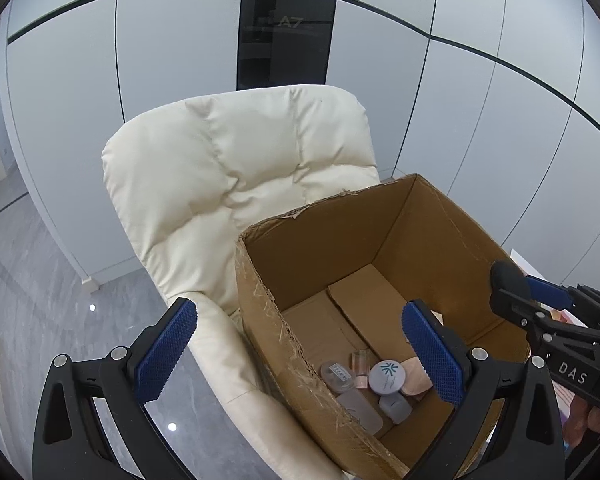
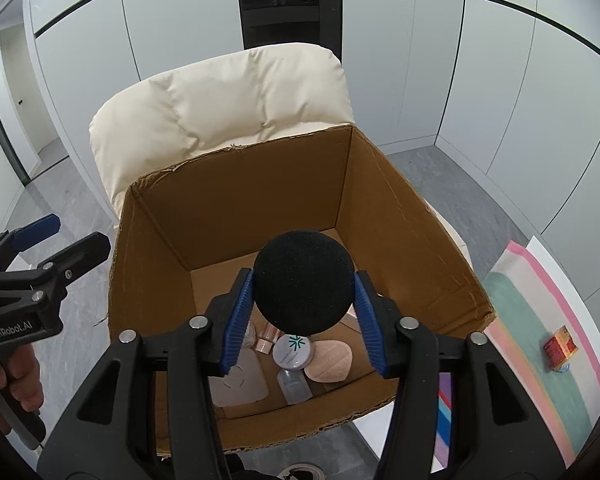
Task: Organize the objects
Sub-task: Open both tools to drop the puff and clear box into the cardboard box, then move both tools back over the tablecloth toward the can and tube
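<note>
An open cardboard box stands on a cream padded chair. On its floor lie a white round jar with a green logo, a peach powder puff, a small clear bottle, a frosted flat case and small pink bottles. My right gripper is shut on a black foam ball, held above the box's inside. My left gripper is open and empty, at the box's left wall. The right gripper with the ball also shows in the left wrist view.
A pastel striped mat lies right of the box with a small red box on it. White panelled walls and a dark glass column stand behind the chair. Grey tiled floor lies around.
</note>
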`<state>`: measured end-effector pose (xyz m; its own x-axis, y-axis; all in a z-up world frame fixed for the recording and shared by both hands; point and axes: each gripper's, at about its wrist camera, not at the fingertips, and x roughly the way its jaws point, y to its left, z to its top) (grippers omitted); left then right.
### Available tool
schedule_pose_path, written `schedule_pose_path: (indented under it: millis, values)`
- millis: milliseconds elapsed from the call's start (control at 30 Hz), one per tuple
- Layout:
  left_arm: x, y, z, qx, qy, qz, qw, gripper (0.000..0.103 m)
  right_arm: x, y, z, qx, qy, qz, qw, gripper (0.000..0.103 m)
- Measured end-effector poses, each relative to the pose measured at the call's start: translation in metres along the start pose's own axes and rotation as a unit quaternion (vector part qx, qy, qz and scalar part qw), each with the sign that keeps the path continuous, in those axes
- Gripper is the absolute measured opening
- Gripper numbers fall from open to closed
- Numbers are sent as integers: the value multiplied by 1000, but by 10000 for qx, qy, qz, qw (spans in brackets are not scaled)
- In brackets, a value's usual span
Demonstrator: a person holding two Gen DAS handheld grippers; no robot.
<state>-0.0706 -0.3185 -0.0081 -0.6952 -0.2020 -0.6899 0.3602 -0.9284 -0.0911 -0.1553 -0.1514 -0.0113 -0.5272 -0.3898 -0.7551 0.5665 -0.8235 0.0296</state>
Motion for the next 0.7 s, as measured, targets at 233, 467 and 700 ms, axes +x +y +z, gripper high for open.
schedule_pose_path:
  millis: [233,467,700]
  values:
    - [3,-6,0,9,30,-29,10000,103,-7,-12,1,201,-192,-114,9995,92]
    - [7,-26,1,102,28,-117,9999,103,-9,-33,-3,364,-170,-388,9984,103]
    - [13,-53,3,255,100,-306,9992,103,-19,-59,-11,511,-194,-546,9970,103]
